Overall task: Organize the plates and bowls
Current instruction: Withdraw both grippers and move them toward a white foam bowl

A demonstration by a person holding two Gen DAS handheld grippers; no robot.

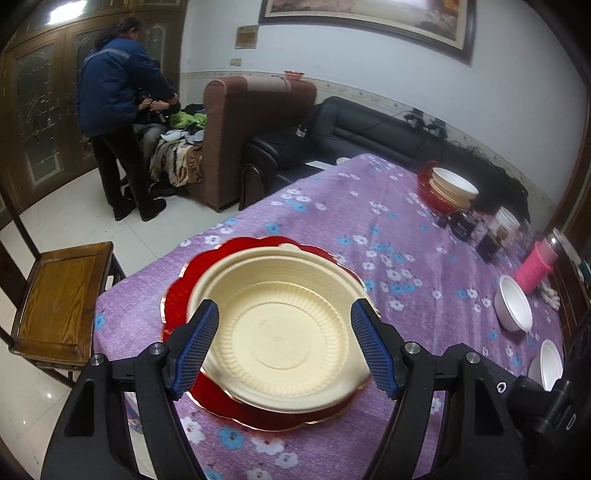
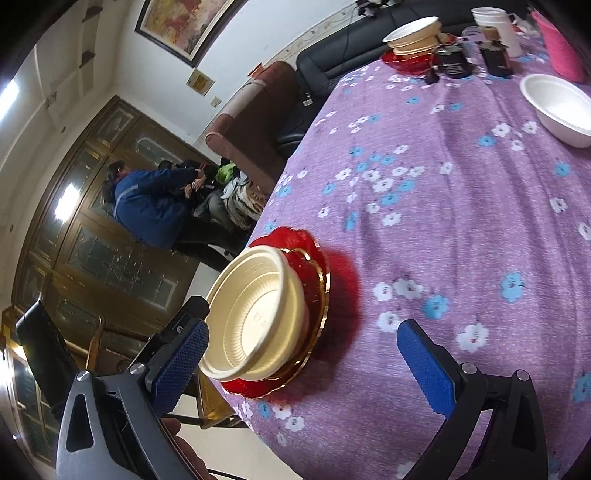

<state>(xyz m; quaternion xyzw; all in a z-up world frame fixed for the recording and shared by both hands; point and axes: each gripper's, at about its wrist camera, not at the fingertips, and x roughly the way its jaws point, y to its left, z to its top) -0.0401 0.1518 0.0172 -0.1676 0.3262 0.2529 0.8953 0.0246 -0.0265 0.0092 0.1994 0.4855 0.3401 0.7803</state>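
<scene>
1. Cream bowl (image 1: 280, 332) is seen seated on a red plate (image 1: 177, 295) with a gold scalloped rim, near the table (image 1: 369, 229) edge that faces the wooden chair (image 1: 59, 295).
2. In the right wrist view the cream bowl (image 2: 258, 314) appears as more than one nested piece, stacked on the red plate (image 2: 314, 254).
3. The left tongs (image 1: 284, 314) are held apart, one blue pad on each side of the cream bowl; whether the pads touch its rim cannot be told.
4. The right tongs (image 2: 303, 336) are spread wide and grip nothing; the bowl stack is seen between their pads, closer to the left one.
5. A second stack of cream and white bowls (image 1: 454, 186) on another red plate is seen at the far side of the table, also visible from the right wrist (image 2: 415, 35).
6. A single white bowl (image 1: 513, 302) stands well apart from the near stack, toward the right edge, and is seen from the right wrist too (image 2: 557, 109).
7. Another white bowl (image 1: 550, 363) is seen near the right edge of the left wrist view.
8. Dark jars (image 1: 487, 243) and a pink cylinder (image 1: 535, 266) are grouped near the far stack.
9. The table is covered by a purple flowered cloth.
</scene>
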